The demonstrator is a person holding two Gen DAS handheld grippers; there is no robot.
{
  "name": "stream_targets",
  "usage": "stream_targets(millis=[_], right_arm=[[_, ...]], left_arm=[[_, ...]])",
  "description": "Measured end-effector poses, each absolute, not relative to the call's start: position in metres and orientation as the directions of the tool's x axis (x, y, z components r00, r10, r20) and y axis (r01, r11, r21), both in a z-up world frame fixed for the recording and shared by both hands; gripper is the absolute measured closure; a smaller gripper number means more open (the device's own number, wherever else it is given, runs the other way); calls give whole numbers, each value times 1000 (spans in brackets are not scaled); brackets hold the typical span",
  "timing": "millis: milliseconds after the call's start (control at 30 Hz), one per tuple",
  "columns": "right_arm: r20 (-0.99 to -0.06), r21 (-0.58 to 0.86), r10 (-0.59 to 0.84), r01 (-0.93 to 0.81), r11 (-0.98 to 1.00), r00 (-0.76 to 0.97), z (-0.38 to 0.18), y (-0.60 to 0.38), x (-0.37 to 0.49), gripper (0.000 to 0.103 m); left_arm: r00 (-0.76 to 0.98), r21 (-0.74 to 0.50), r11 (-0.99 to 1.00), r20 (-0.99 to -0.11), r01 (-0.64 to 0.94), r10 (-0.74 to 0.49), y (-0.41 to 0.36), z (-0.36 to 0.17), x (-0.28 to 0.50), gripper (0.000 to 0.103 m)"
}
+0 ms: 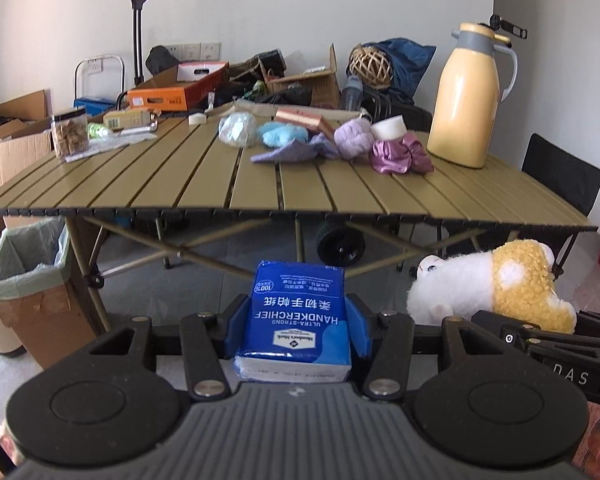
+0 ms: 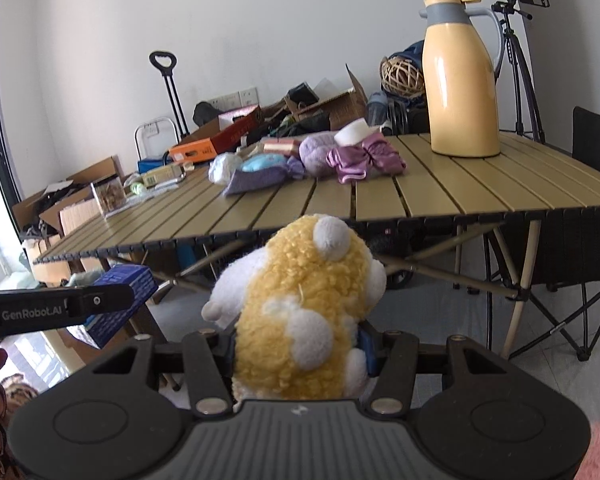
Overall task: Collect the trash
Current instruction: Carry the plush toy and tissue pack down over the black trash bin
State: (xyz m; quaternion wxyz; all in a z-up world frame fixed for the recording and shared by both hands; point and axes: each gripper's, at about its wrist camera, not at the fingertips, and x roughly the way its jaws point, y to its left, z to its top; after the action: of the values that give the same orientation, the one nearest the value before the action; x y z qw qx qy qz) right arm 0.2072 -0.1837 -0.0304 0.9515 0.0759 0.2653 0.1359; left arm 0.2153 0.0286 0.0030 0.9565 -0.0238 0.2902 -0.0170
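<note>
Left gripper (image 1: 298, 316) jaws clamped on blue tissue pack (image 1: 298, 312), pack upright between pads. Right gripper (image 2: 300, 344) jaws clamped on yellow-white plush toy (image 2: 300, 312). Slatted table (image 1: 340, 192) ahead of both.

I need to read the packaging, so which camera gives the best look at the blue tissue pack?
The left wrist view: the blue plastic handkerchief-tissue pack faces the camera, print upside down, clamped in the left gripper. The right wrist view shows only its blue side, partly behind that gripper's black arm.
</note>
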Motion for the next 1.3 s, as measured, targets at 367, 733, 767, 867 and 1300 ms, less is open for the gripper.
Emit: stream_targets(millis=[367,733,767,867,1300], right_arm=[[-611,189,285,-213,959,739,-71,-174,210,51],[-729,163,243,-182,970,640,-118,-167,221,51],[-738,159,236,-177,971,632,-121,-167,222,51],[-764,148,214,-158,976,609,-130,-167,227,51],[-813,118,153,-97,988,562,-147,-173,250,51]], left_arm=[[757,-49,999,-653,-8,-26,35,-38,220,51],[667,-52,998,-745,-37,-14,43,-85,233,51],[661,-51,998,-750,-40,-12,43,-88,234,51],[650,-49,997,-760,-51,-4,46,-95,237,51],[599,-68,992,-801,-104,8,65,-112,258,51]])
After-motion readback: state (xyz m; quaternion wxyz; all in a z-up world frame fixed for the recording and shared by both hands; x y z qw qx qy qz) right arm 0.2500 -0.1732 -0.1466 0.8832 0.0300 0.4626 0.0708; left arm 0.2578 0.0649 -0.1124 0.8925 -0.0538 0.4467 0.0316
